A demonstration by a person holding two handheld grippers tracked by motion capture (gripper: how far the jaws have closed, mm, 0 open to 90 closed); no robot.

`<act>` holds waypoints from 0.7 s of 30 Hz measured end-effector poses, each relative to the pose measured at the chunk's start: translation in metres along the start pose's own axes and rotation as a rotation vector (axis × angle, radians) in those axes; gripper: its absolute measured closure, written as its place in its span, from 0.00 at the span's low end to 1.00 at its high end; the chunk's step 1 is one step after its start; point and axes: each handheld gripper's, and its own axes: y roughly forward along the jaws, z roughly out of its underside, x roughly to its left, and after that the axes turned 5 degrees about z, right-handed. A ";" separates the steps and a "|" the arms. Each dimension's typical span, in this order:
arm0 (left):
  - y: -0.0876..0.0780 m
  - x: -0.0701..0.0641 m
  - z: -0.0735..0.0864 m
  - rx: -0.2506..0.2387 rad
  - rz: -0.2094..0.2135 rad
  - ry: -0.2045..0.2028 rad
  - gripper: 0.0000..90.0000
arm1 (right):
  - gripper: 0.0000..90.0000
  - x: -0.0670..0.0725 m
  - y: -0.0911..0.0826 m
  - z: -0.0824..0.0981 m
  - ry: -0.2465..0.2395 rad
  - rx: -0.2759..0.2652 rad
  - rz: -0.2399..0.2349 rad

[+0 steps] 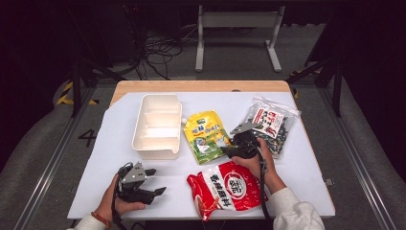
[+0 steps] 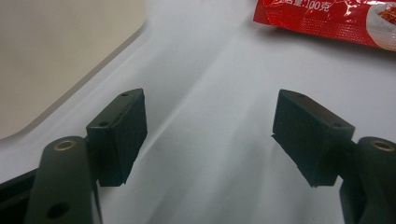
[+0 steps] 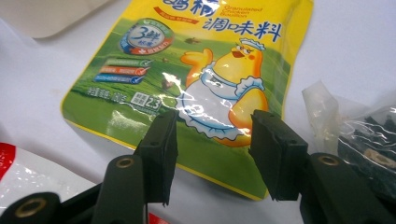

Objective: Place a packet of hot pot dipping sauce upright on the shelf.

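Note:
A yellow-green seasoning pouch (image 1: 207, 136) with a cartoon chicken lies flat mid-table. My right gripper (image 1: 226, 149) hovers at its lower right edge. In the right gripper view the pouch (image 3: 196, 70) lies just beyond the gripper (image 3: 215, 149), whose jaws stand apart with nothing pressed between them. A red and white snack bag (image 1: 227, 187) lies near the front edge under the right forearm. My left gripper (image 1: 157, 181) rests at the front left, open over bare white table (image 2: 210, 135). The red bag's corner (image 2: 327, 18) lies ahead of it to the right.
A white divided tray (image 1: 139, 129) stands left of the pouch, and its wall (image 2: 46, 56) is close ahead of the left gripper. A clear bag of dark pieces (image 1: 270, 122) lies at the back right, just right of the right gripper (image 3: 369, 135).

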 end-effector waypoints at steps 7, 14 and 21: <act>0.001 -0.001 0.000 -0.002 0.001 -0.002 0.30 | 0.57 0.000 -0.004 -0.001 -0.001 -0.012 -0.001; 0.004 -0.002 -0.003 0.006 0.016 0.002 0.30 | 0.56 0.001 -0.003 -0.004 0.005 -0.002 -0.005; 0.007 -0.003 -0.003 0.012 0.026 0.002 0.31 | 0.55 -0.004 -0.017 0.015 0.054 -0.007 -0.024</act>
